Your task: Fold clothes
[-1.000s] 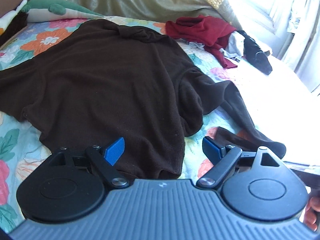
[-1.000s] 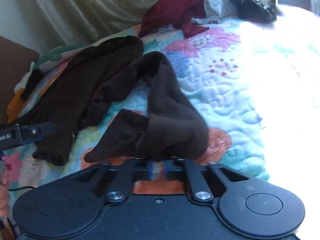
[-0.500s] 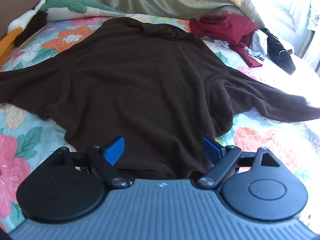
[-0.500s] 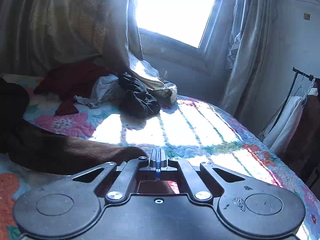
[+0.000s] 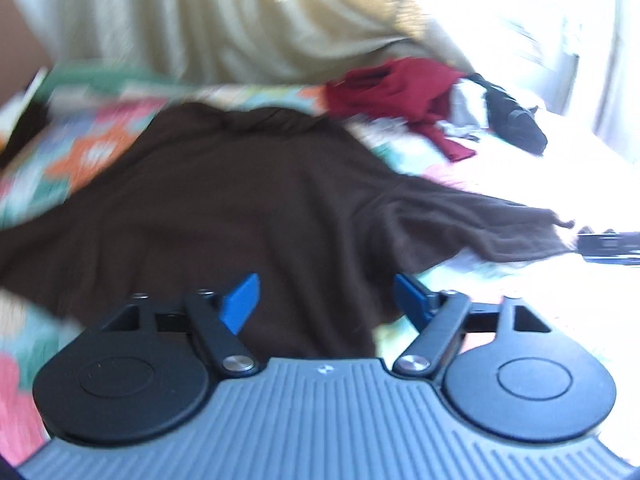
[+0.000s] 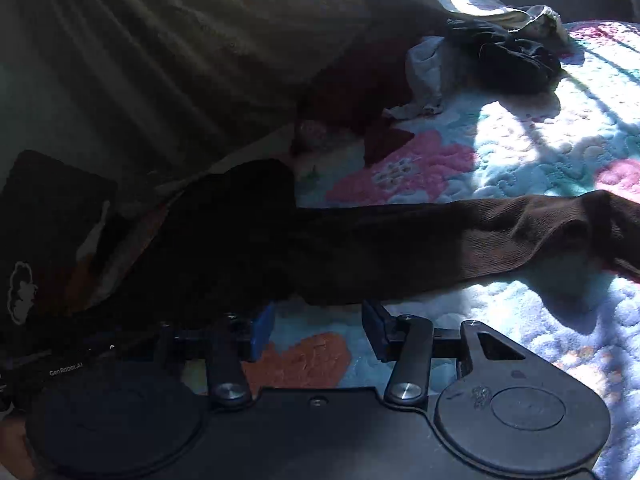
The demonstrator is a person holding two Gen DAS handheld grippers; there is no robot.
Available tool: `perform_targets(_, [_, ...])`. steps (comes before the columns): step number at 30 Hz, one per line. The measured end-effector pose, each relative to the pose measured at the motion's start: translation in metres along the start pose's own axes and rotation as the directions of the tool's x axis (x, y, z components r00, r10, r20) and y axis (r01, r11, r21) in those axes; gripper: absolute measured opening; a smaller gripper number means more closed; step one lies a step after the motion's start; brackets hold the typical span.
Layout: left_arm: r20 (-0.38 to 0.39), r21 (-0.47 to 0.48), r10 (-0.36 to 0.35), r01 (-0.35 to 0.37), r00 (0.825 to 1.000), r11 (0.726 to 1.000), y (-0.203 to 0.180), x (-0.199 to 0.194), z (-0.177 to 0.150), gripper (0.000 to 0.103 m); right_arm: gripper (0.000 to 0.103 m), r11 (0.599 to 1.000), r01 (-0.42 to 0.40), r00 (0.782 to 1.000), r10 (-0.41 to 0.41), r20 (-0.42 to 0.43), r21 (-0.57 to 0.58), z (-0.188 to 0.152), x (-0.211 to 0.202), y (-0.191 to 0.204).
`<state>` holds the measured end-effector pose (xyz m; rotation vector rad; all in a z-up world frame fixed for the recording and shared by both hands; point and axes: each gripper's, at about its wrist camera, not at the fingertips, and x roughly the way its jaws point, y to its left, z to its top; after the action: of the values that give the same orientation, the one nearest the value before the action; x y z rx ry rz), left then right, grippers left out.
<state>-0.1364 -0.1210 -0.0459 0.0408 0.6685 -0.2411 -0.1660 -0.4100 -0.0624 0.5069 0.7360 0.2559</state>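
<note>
Left gripper, blue-padded fingers apart and closing with no cloth pinched, is hovering over the near hem of the dark brown knit sweater; right gripper, blue pads parting, is standing just short of the sweater's sleeve with only quilt between them. The sweater is lying flat on the floral quilted bedspread, body running hem-near to collar-far, sleeve stretching straight out sideways to the right. Beyond it, a crumpled dark red garment and a black garment are lying near the pale curtain.
</note>
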Motion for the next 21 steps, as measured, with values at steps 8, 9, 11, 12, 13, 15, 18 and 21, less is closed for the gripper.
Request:
perform_targets(8, [-0.114,0.146,-0.075,0.092,0.991,0.985,-0.043,0.057,0.012,0.072,0.064,0.916,0.008,1.000,-0.020,0.024,0.402,-0.008,0.074,-0.040])
perform_targets(9, [-0.130,0.141,-0.062,0.081,0.990,0.987,-0.043,0.066,0.010,0.072,0.064,0.915,0.004,0.999,-0.019,0.033,0.404,-0.006,0.081,-0.041])
perform_targets(11, [-0.168,0.114,-0.029,0.048,0.985,0.992,-0.041,0.086,0.005,0.049,0.064,0.934,0.021,0.999,-0.036,0.037,0.355,0.004,0.093,-0.037])
perform_targets(12, [-0.199,0.076,-0.024,0.040,0.980,0.996,-0.037,0.096,0.003,0.014,0.063,0.945,0.032,0.998,-0.048,0.042,0.324,0.010,0.099,-0.034])
perform_targets(13, [-0.220,0.012,-0.037,0.041,0.975,0.999,-0.030,0.103,0.001,0.007,0.057,0.958,0.054,0.996,-0.071,0.050,0.280,0.015,0.102,-0.030])
perform_targets(15, [-0.210,-0.096,-0.069,0.049,0.975,0.994,-0.020,0.102,0.000,0.006,0.029,0.977,0.106,0.989,-0.124,0.086,0.187,0.026,0.102,-0.027])
perform_targets(18, [-0.159,-0.157,-0.135,0.110,0.978,0.981,-0.021,0.085,0.007,0.006,0.007,0.983,0.179,0.969,-0.185,0.164,0.049,0.042,0.095,-0.024])
perform_targets(21, [-0.130,-0.180,-0.216,0.191,0.968,0.965,-0.031,0.072,0.016,0.008,0.005,0.953,0.294,0.920,-0.262,0.292,-0.070,0.065,0.068,-0.021])
